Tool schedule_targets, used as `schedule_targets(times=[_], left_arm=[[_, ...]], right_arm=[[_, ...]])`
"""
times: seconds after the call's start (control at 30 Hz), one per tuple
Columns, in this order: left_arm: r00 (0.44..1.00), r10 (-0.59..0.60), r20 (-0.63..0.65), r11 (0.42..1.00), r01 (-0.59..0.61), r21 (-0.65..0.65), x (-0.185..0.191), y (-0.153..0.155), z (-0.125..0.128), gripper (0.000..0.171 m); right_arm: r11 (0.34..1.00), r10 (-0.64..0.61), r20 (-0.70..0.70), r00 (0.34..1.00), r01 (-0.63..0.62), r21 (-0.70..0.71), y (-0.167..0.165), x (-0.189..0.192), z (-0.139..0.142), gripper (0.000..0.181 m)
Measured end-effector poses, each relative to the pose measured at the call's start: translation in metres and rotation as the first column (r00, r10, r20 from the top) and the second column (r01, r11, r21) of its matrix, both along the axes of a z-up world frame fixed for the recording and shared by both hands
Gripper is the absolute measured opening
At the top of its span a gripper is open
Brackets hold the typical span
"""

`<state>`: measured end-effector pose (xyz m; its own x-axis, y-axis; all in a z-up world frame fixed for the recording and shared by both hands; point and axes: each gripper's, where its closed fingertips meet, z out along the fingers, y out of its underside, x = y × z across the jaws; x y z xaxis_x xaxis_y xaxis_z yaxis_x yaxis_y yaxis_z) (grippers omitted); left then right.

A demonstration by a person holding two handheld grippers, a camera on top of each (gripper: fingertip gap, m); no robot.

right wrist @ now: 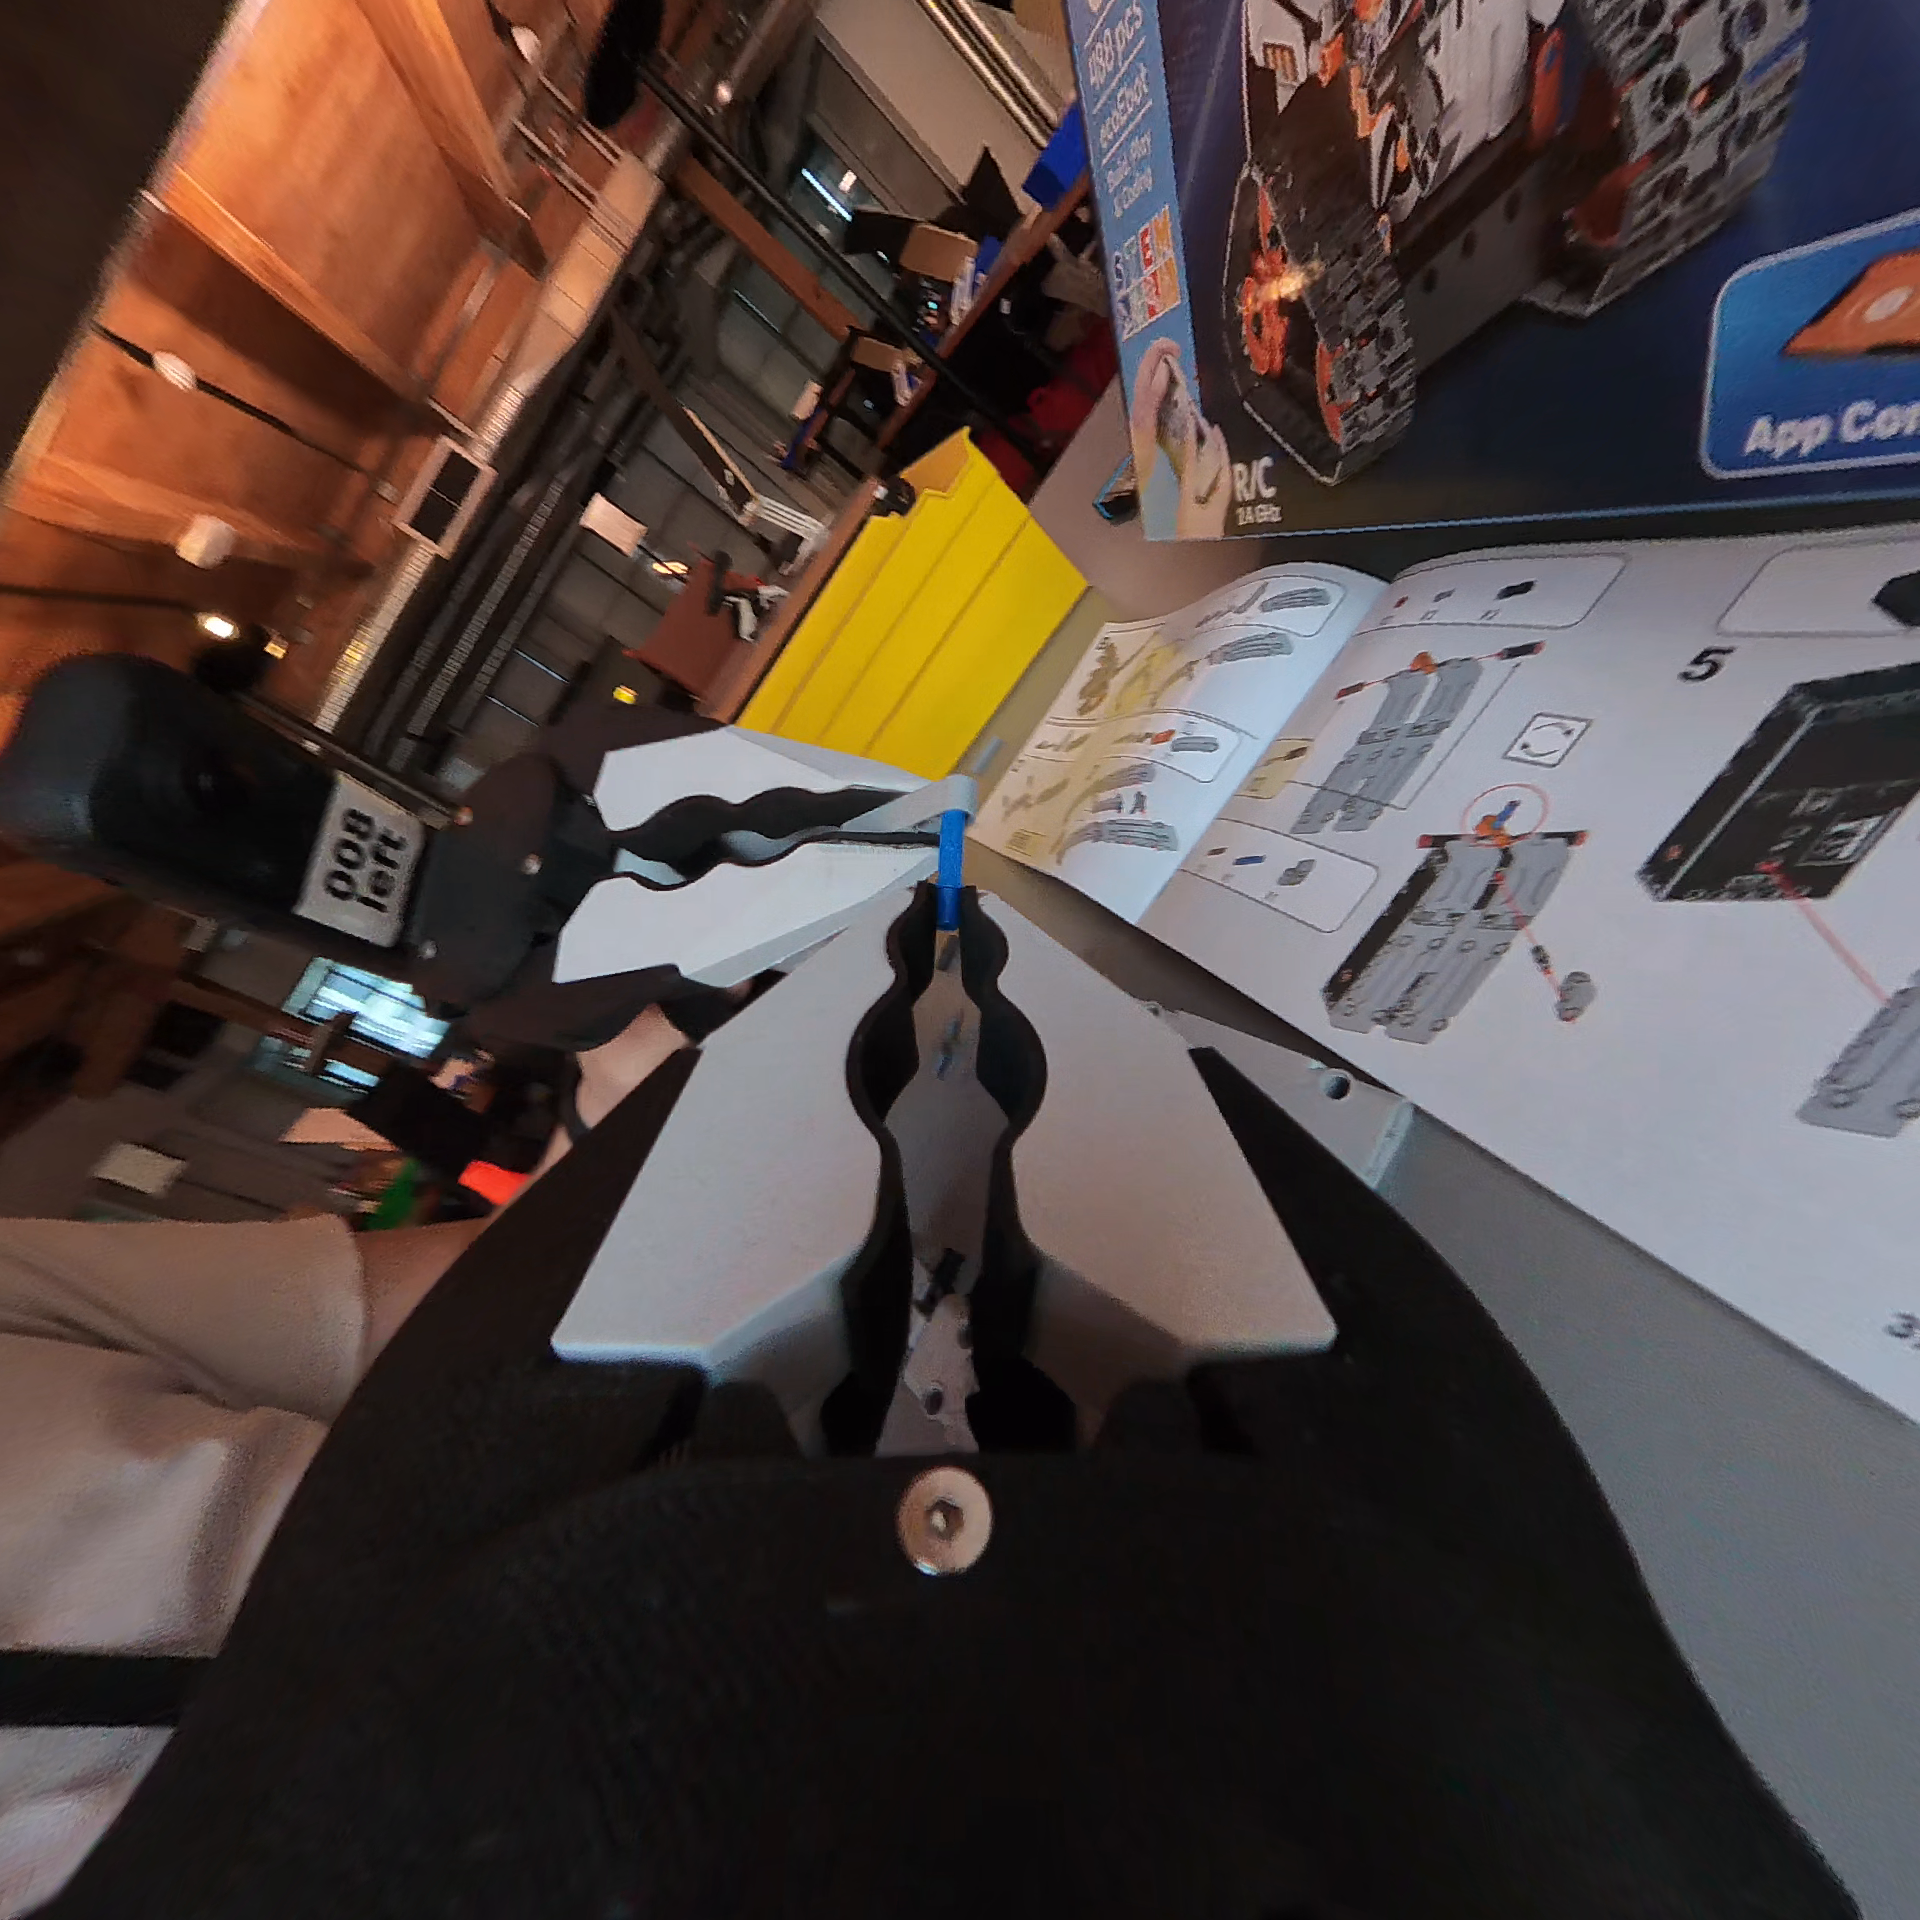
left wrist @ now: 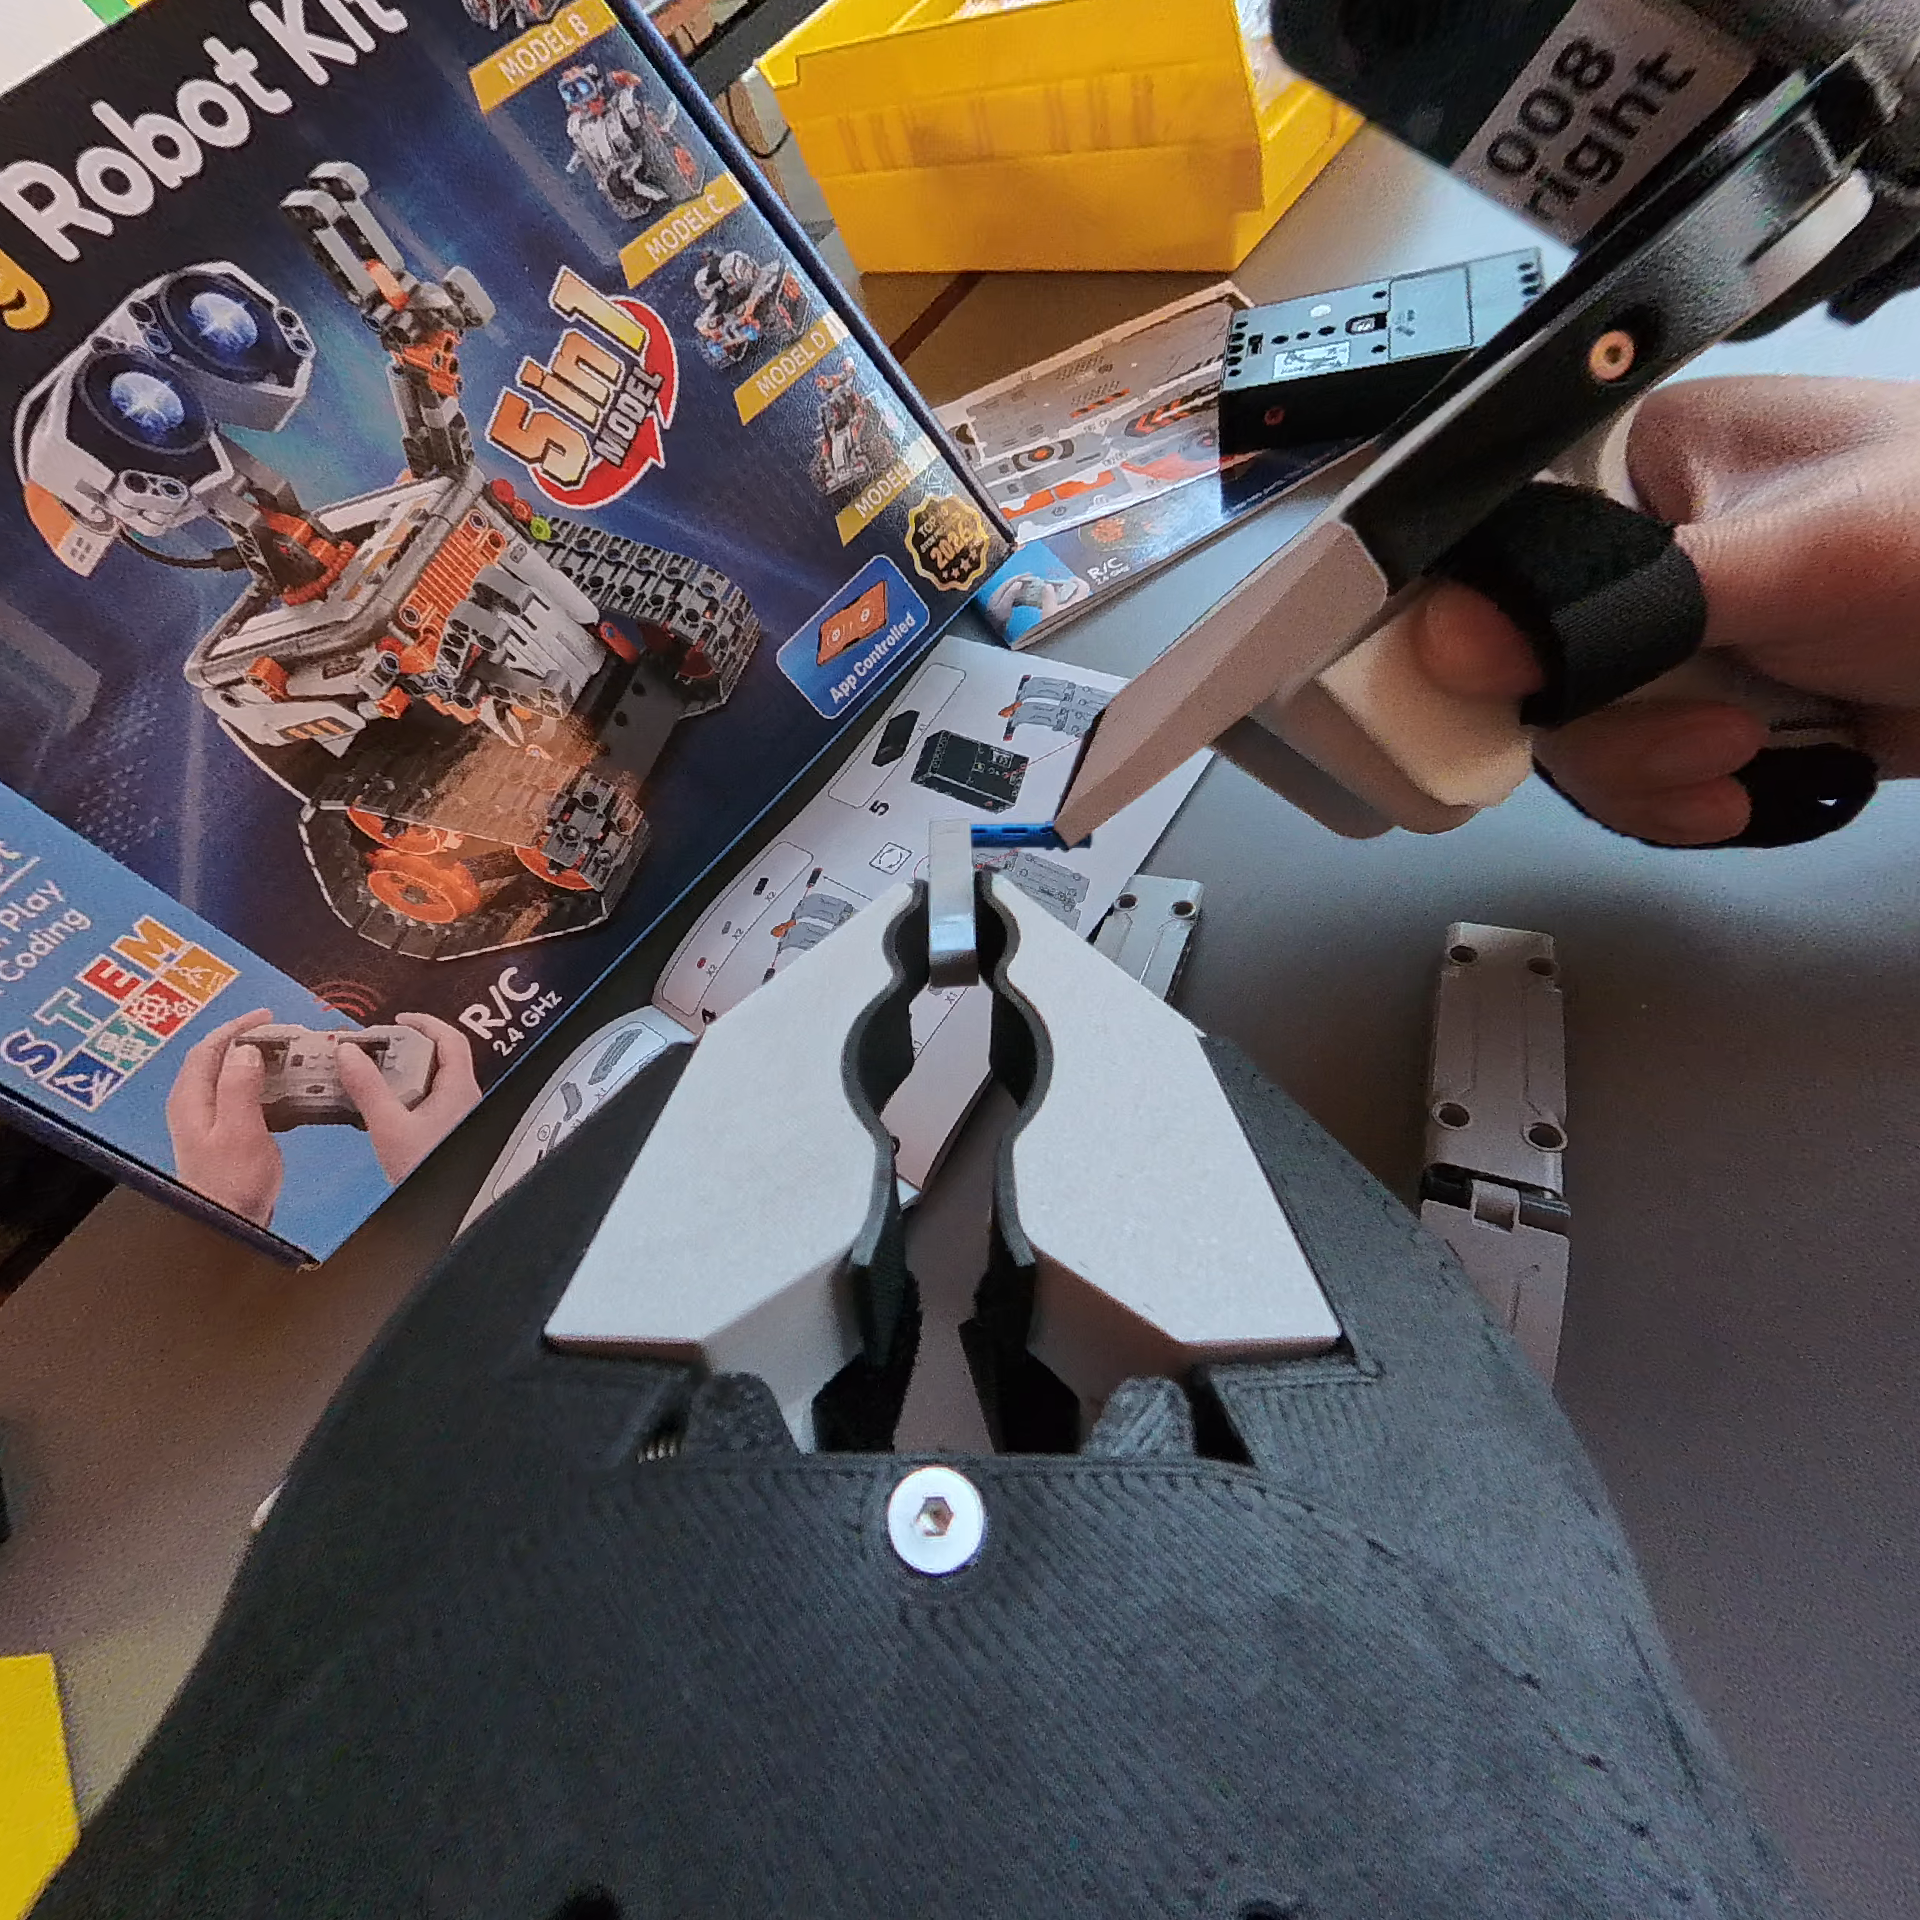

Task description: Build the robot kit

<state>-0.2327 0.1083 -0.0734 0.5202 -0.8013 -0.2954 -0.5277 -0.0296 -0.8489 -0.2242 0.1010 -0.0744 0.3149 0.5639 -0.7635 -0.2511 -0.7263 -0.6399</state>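
left gripper [left wrist: 951, 914]: fingers pressed onto a small flat grey plastic beam piece [left wrist: 952, 909], held by its lower end right at the tips; its upper end stands clear above them.
right gripper [right wrist: 948, 914]: fingers pinching a short blue plastic pin [right wrist: 949, 868] at the very tips; most of the pin sticks out ahead.
contact: in the left wrist view the pin's free end sits at the upper end of the grey piece, touching or just short of it. Can't tell whether it has entered a hole.
where: both parts are held in the air, above the open white instruction booklet [left wrist: 914, 831] lying on the grey tabletop [left wrist: 1714, 1558].
handling, judged: both parts light, rigid, smooth moulded plastic. Pin is small, likely to twist or pop out of a tip grip under side load. Grip the pin by its rear end, the beam by its flat faces away from the hole end.
ahead of left fingers: booklet, then the right gripper's fingers coming in from the right.
left of left fingers: large dark-blue cardboard robot kit box [left wrist: 416, 520] leaning over the tabletop, its edge near.
right of left fingers: two grey hinged plastic assemblies [left wrist: 1496, 1122] lying on the tabletop, near.
farther ahead: black rectangular electronics block [left wrist: 1351, 353] on a printed sheet, yellow plastic bin [left wrist: 1039, 145] behind.
room: tight between the two grippers; open tabletop to the lower right of the left fingers.
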Motion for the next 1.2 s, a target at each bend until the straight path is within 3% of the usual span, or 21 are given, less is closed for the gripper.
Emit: schedule_targets(times=[0.23, 0.43, 0.87, 1.2], left_arm=[[0.997, 0.010, -0.077, 1.000, -0.010, -0.002, 0.000, -0.001, -0.009, 0.007], [0.994, 0.021, -0.104, 1.000, -0.023, -0.015, 0.000, 0.000, -0.015, 0.007], [0.972, 0.026, -0.235, 0.999, -0.021, 0.024, -0.007, 0.005, -0.034, 0.007], [0.977, -0.007, -0.212, 0.998, -0.008, -0.068, -0.011, 0.005, -0.041, 0.006]], right_arm=[[0.989, -0.041, 0.249, 0.968, 0.004, 0.147, 0.000, 0.000, -0.011, 0.003], [0.959, -0.098, 0.371, 0.923, -0.011, 0.282, 0.001, -0.004, -0.022, 0.003], [0.972, -0.039, 0.335, 0.941, -0.043, 0.233, 0.007, -0.007, -0.039, 0.003], [0.978, -0.014, 0.311, 0.950, -0.051, 0.200, 0.007, -0.007, -0.040, 0.003]])
